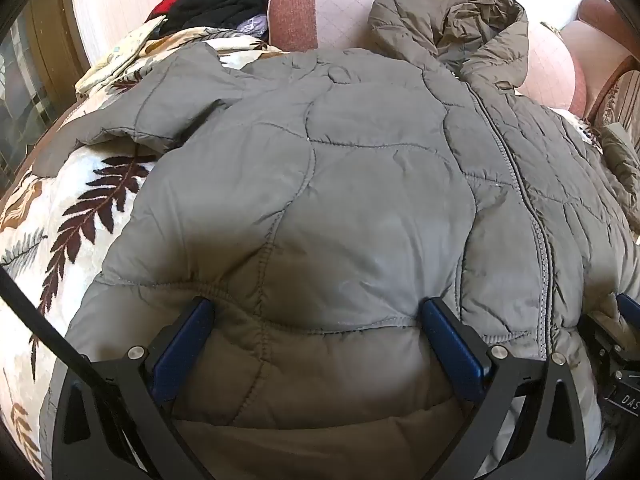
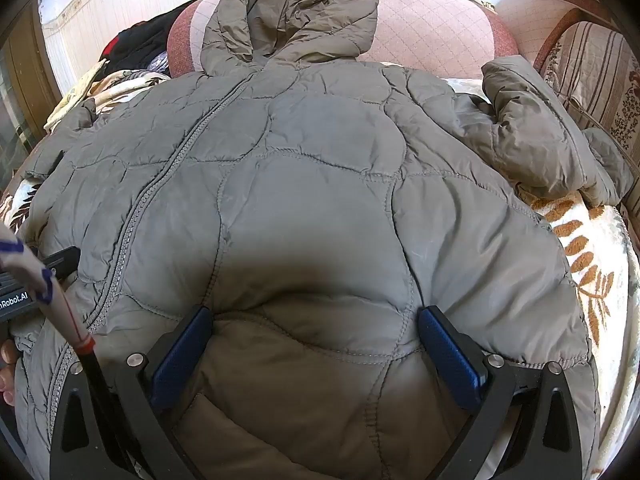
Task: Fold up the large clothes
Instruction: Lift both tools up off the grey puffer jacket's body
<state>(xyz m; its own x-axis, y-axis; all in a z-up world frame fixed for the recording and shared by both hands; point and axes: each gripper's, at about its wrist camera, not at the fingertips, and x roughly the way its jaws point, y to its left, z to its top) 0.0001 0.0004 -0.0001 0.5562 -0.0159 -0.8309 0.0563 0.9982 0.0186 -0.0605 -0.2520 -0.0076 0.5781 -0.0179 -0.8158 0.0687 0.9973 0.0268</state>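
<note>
Quilted hooded jacket [image 1: 320, 168] lies zipped and flat on the leaf-print blanket [image 1: 80, 200]. I have my left gripper [image 1: 316, 320] and right gripper [image 2: 316, 328] gaping wide at its hem, empty; next, I reckon, pinch and fold.

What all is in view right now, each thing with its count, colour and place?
jacket: one, grey-green, quilted, hooded, spread flat on the blanket
blanket: one, cream with brown leaves, under the jacket
cushions: several, pink, behind the hood
dark clothes: one pile, black with some red, far left
left tool: one, black with blue pads, open over the jacket's hem
right tool: one, same colours, open over the hem
</note>
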